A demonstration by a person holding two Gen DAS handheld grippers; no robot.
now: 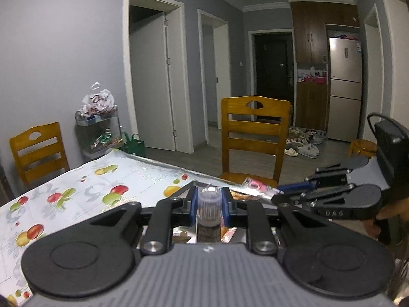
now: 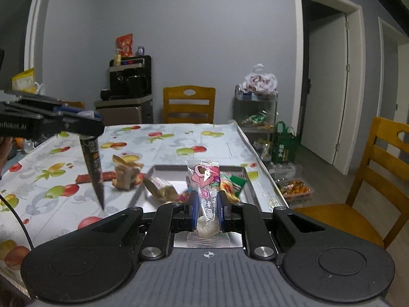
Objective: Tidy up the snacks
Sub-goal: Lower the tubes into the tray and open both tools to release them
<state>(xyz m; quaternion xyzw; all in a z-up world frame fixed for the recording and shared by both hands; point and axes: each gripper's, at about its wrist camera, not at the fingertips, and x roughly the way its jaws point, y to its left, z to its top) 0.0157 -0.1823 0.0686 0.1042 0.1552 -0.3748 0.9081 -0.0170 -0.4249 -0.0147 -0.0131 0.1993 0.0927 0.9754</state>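
Mid-task: left tool (image 1: pixel 209 206) clamps dark cone snack (image 2: pixel 93 168) above worktop (image 2: pixel 163 143); right tool (image 2: pixel 207 211) clamps pink-wrapped sweet (image 2: pixel 205 179) over tray (image 2: pixel 251 192). Tray holds a few pkts; others lie beside it.

The left hand-held gripper (image 1: pixel 209 206) points slightly downward, its blue pads clamped on something narrow held upright between them. The right hand-held gripper (image 2: pixel 207 209) tilts down likewise, jaws pinched tight on a thin item. Each juts in sideways at the edge of the other's view.
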